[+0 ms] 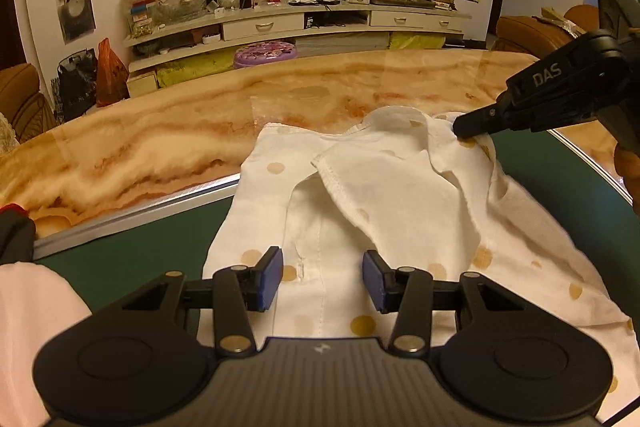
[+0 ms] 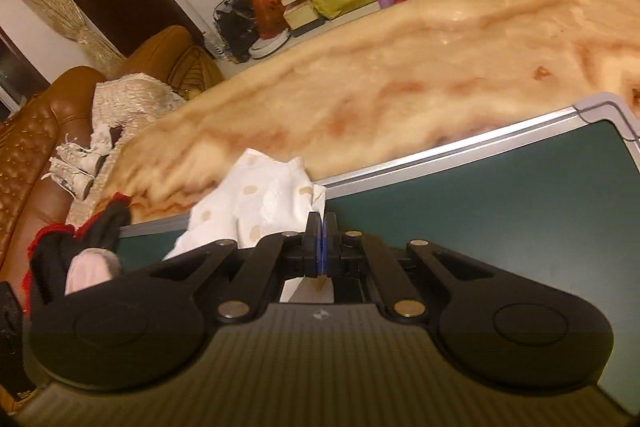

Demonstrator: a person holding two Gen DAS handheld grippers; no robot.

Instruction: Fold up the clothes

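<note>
A white garment with tan dots (image 1: 400, 211) lies spread on a dark green board (image 1: 140, 267) on the marble table (image 1: 160, 131); one flap is folded over its middle. My left gripper (image 1: 322, 281) hovers open above the garment's near part, its blue pads (image 1: 272, 279) apart with nothing pressed between them. My right gripper (image 1: 464, 129) comes in from the right and is shut on the garment's far right edge. In the right wrist view the right gripper (image 2: 321, 231) has its pads together on the white dotted cloth (image 2: 256, 203), which bunches to the left of the fingers.
A pink cloth (image 1: 28, 327) and a black and red garment (image 2: 80, 239) lie at the board's left. The board's silver frame (image 2: 440, 155) borders the marble top. Beyond the table stand a shelf unit (image 1: 280, 23), a purple stool (image 1: 266, 53) and a brown sofa (image 2: 36, 147).
</note>
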